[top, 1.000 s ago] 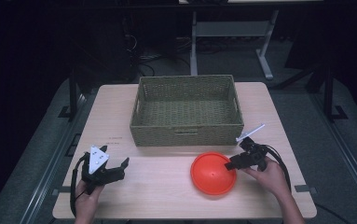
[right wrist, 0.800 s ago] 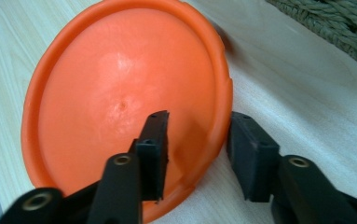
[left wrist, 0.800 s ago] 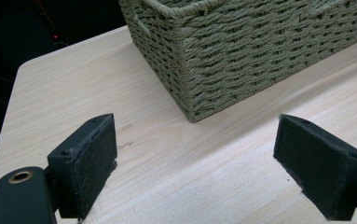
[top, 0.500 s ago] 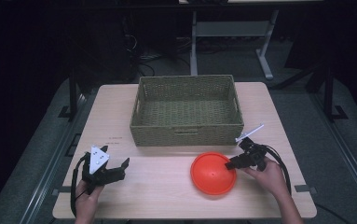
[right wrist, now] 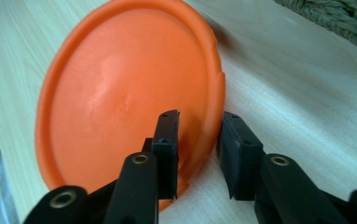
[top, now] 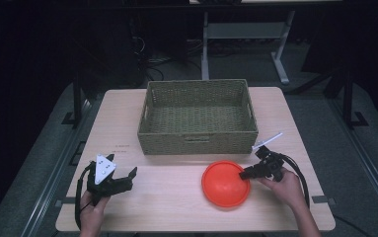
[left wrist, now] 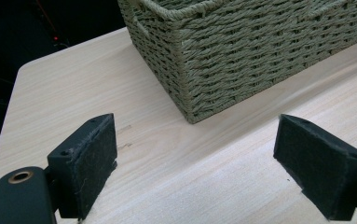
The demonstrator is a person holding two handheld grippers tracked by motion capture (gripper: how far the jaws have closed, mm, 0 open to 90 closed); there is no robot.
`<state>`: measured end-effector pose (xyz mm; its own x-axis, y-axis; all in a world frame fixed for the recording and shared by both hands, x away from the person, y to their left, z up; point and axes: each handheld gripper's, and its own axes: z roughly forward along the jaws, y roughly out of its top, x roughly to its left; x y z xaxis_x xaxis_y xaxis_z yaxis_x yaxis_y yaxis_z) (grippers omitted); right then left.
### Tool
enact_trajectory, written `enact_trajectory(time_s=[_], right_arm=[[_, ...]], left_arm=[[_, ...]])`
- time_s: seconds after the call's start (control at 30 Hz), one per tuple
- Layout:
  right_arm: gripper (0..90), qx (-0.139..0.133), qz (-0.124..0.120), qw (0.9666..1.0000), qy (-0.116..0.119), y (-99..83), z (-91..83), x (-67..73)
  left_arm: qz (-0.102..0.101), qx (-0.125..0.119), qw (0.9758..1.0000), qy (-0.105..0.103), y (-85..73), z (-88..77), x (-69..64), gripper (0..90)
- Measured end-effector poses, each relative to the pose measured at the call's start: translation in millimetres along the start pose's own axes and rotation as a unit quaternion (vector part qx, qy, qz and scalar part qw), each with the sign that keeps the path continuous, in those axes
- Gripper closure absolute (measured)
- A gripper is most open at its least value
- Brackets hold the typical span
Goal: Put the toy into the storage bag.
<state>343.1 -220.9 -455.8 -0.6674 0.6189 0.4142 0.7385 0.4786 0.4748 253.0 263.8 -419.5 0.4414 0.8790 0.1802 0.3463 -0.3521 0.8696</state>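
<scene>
Orange plate (top: pixel 225 183): lower right of frame — rim between right gripper (right wrist: pixel 198 140) jaws, narrow gap, not clamped;
Left gripper (left wrist: pixel 204 158): jaws wide, over bare counter (top: pixel 171 192)

the left gripper (top: pixel 127 176) sat at seven o'clock, jaws spread wide; the right gripper (top: pixel 245 174) at four o'clock, jaws partly closed.

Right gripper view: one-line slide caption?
Right gripper straddles the orange plate's rim, jaws not yet closed, on the table.
</scene>
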Motion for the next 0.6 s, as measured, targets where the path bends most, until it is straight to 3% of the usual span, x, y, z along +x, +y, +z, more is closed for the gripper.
enact_trajectory(time_s=[0.2,0.23,0.6], right_arm=[[75.4,-0.022,-0.004,0.9997,0.008,-0.1,-7.8,3.3],[76.9,-0.022,-0.015,0.9996,-0.003,1.5,-10.0,7.5],[81.7,-0.051,-0.012,0.9986,0.0,5.4,-23.2,21.4]], left_arm=[[0.0,0.0,1.0,0.002,0.0,-0.1,0.1,12.8],[0.0,0.0,1.0,0.001,0.0,-0.2,0.0,12.8],[0.001,-0.003,1.0,0.002,-0.1,-1.1,0.1,12.8]])
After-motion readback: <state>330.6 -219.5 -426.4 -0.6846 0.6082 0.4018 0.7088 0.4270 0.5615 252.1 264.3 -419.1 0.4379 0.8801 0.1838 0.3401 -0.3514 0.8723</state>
